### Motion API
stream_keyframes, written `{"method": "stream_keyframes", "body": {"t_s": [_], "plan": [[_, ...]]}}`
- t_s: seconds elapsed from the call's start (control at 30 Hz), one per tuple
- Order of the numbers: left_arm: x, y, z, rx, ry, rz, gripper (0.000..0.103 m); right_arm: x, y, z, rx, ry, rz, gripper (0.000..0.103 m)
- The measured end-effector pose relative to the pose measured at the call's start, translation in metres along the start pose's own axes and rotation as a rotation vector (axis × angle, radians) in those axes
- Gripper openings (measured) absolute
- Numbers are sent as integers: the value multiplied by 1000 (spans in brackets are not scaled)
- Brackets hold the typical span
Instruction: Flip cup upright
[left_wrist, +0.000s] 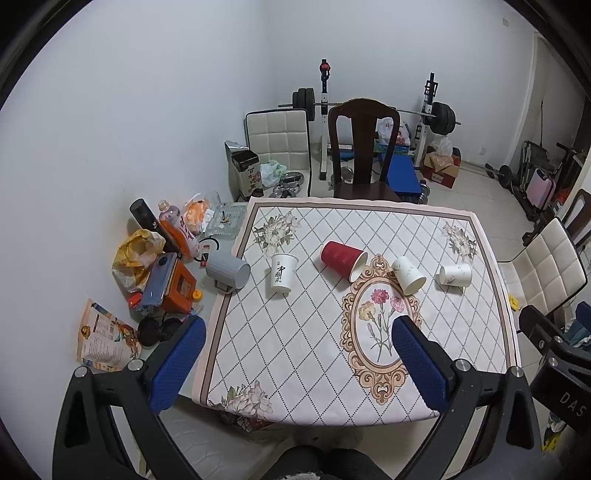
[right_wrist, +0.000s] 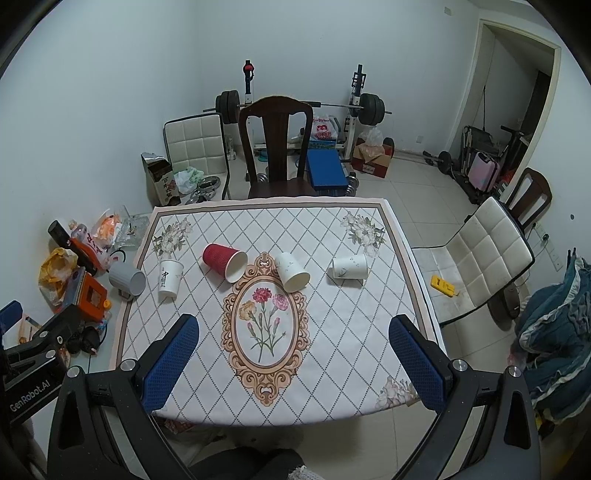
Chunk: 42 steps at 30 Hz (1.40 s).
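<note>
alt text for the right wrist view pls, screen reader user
Four paper cups sit in a row across a floral tablecloth: a white cup standing at left, then a red cup and two white cups on their sides. The open right gripper hovers, empty.

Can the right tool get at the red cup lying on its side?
Probably yes: the right tool is open, and nothing stands between it and the red cup on the tablecloth.

Ribbed red paper cup (left_wrist: 342, 259)
</note>
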<state>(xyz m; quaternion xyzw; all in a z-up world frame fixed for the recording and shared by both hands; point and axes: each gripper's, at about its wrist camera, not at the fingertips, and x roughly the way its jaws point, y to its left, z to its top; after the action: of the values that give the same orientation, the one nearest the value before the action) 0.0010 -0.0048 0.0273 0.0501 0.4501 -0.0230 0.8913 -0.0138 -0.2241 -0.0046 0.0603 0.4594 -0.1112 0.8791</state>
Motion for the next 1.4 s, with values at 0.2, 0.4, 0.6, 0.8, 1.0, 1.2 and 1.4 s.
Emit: {"method": "stream_keyframes", "body": {"t_s": [0.2, 0.4, 0.6, 0.8, 1.0, 1.2, 1.4], "plan": [[-2, 0, 0, 0, -2, 0, 103, -7, 2, 5, 0, -2, 1, 103], [-2, 0, 0, -1, -5, -1, 103, -9, 3, 6, -2, -2, 4, 103], [-3, 0, 0, 0, -7, -1, 103, -14, 5, 8, -4, -6, 8, 103], [-3, 0, 0, 1, -7, -4, 103, -13, 6, 9, -7, -8, 6, 103], [-10, 0, 7, 1, -8, -9, 103, -14, 7, 10, -3, -9, 5, 103], [-13, -1, 9, 0, -6, -11, 103, -14, 7, 9, -6, -9, 7, 103], [-13, -2, 10, -2, -6, -9, 103, -12, 6, 8, -3, -8, 9, 103]]}}
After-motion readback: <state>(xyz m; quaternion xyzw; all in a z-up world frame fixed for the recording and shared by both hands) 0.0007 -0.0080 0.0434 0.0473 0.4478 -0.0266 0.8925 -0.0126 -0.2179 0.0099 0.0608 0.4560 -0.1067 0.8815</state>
